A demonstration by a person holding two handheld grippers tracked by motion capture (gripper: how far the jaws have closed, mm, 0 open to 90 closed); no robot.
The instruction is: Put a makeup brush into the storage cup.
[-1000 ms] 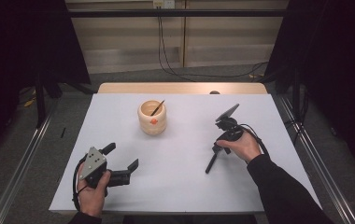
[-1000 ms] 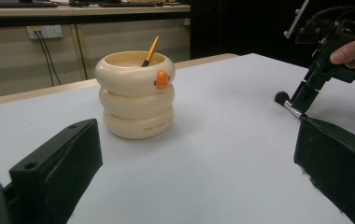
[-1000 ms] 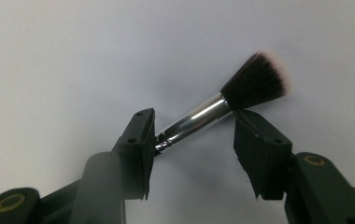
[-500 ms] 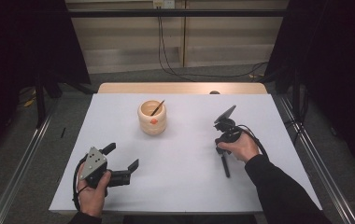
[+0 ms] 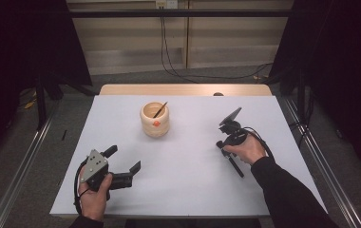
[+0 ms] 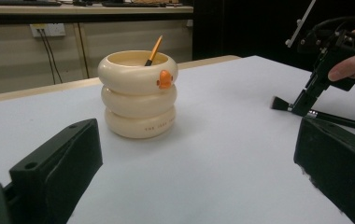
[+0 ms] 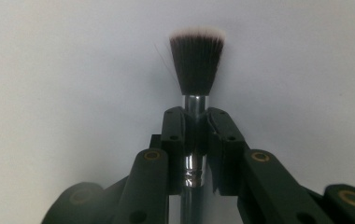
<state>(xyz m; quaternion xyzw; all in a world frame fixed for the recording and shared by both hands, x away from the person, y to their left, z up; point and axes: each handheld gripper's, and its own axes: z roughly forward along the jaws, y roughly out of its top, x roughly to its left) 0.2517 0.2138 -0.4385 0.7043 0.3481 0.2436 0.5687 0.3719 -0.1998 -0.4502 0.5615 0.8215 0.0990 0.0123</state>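
White table [image 5: 183, 190] before dark curtains, right gripper [image 5: 227, 144] just closed, clamping a makeup brush [image 5: 236, 166] by its silver ferrule, brush lying right of centre, handle toward the person, bristles pointing away, left gripper [image 5: 123, 165] jaws apart, cream ringed holder [image 5: 155, 119] mid-table.

The counter [image 5: 188, 190] has a white top, with a strip of light wood [image 5: 183, 90] exposed along its far edge. Behind it stands a beige panelled wall [image 5: 121, 52], crossed near the top by a dark horizontal bar [image 5: 121, 13]. A wall socket [image 5: 166, 4] sits above the bar; black cables [image 5: 169, 52] hang from it and trail across the grey floor [image 5: 74, 109]. Black curtains [image 5: 22, 47] enclose both sides. Metal rails [image 5: 22, 161] run along the floor beside the counter on each side.
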